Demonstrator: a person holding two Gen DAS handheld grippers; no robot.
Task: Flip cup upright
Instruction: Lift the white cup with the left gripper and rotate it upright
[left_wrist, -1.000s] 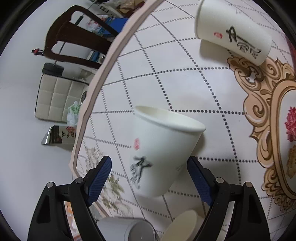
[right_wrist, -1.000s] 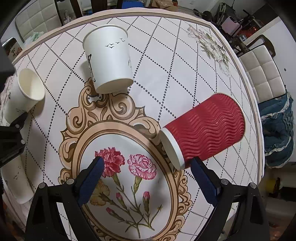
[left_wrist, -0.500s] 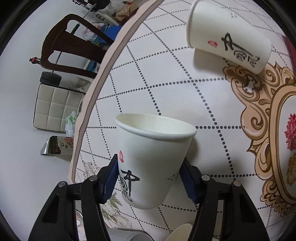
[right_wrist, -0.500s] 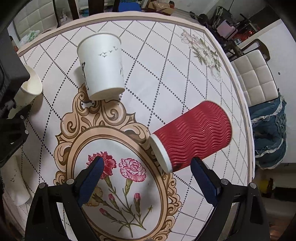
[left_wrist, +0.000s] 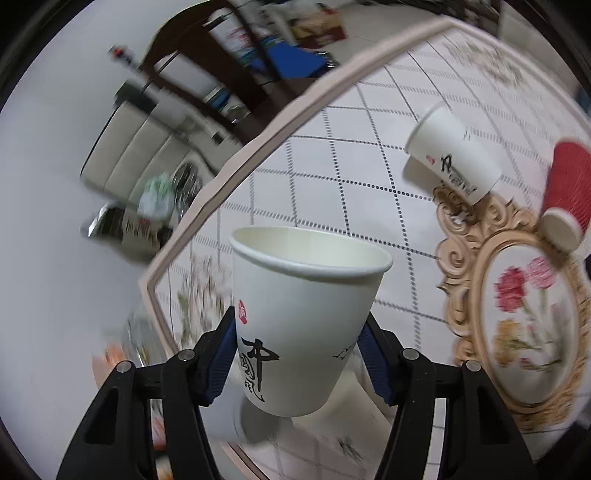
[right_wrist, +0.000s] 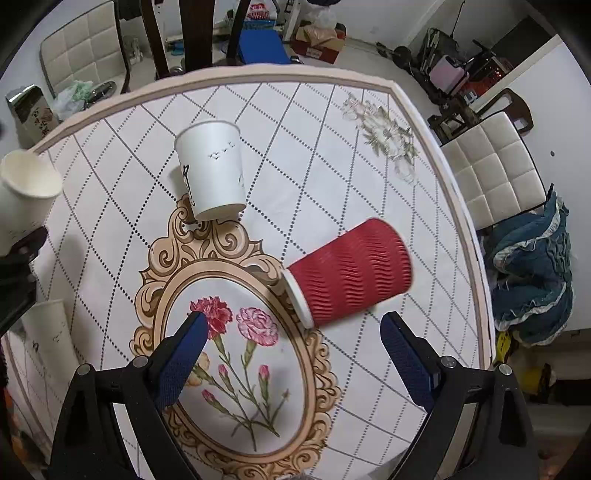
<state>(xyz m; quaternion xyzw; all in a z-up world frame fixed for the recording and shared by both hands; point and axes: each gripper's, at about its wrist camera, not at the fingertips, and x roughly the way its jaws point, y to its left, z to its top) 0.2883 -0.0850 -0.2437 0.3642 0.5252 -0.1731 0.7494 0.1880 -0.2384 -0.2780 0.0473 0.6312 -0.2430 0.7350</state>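
My left gripper (left_wrist: 299, 354) is shut on a white paper cup (left_wrist: 303, 317) with black calligraphy, held mouth-up above the table's left edge; the cup also shows at the left of the right wrist view (right_wrist: 26, 195). A second white cup (right_wrist: 210, 171) lies on its side near the table's middle, also in the left wrist view (left_wrist: 454, 155). A red ribbed cup (right_wrist: 351, 271) lies on its side just beyond my right gripper (right_wrist: 295, 358), which is open and empty above the flower medallion.
The table (right_wrist: 436, 122) has a patterned white cloth with a pink border. Another white cup (right_wrist: 51, 332) lies at the left edge. White padded chairs (right_wrist: 495, 166) stand at the right and back left, clutter on the floor behind.
My left gripper closed on the white cup, lifted it and turned it mouth-up. My right gripper pulled back a little from the red cup, staying open.
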